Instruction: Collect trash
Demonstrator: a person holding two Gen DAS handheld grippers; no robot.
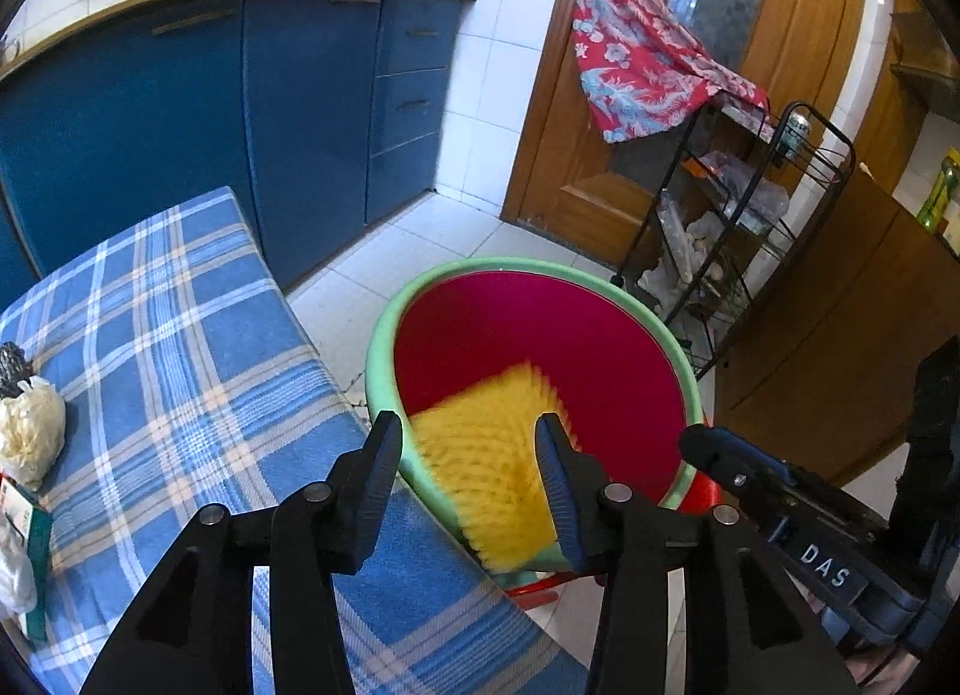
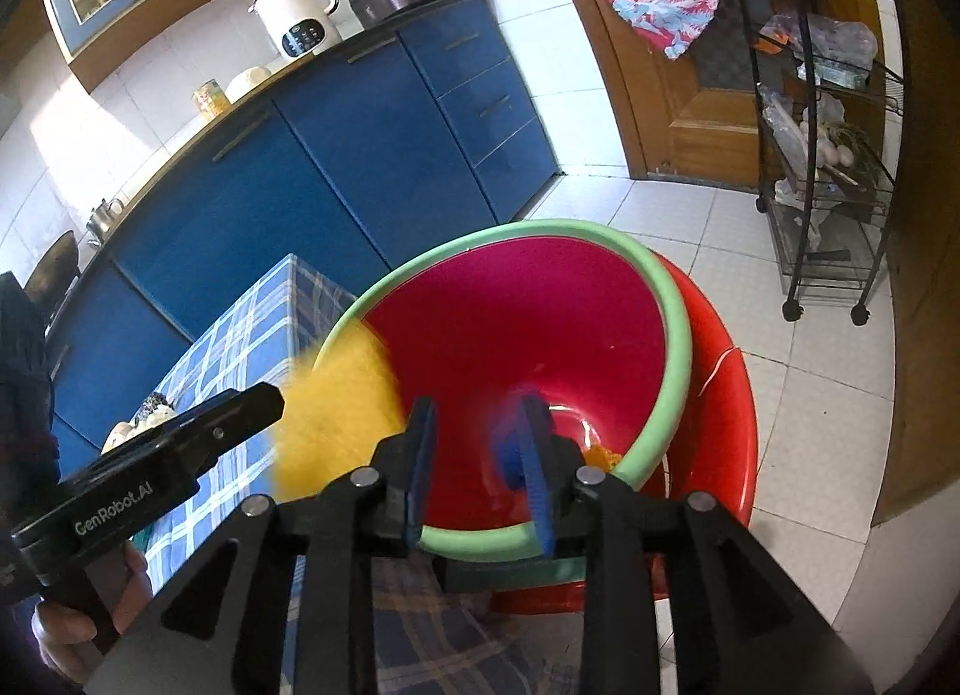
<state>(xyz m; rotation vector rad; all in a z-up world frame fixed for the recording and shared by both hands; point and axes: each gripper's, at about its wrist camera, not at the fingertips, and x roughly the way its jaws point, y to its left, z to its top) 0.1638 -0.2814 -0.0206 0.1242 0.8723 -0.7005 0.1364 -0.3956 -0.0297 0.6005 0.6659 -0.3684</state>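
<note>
Both grippers hang over the basin [image 1: 384, 329] at lower centre, left gripper [image 1: 474, 455] wide with a blurred yellow net [image 1: 486, 473] dropping between its jaws, right gripper [image 2: 480, 449] narrower, seemingly empty; stay above the rim.

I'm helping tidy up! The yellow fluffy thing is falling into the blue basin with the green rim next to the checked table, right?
Almost. The basin is red inside, not blue, as both wrist views show. The rest holds: it has a green rim, stands beside the checked table, and the blurred yellow fluffy thing is over it, between the open fingers of the left gripper.
</note>
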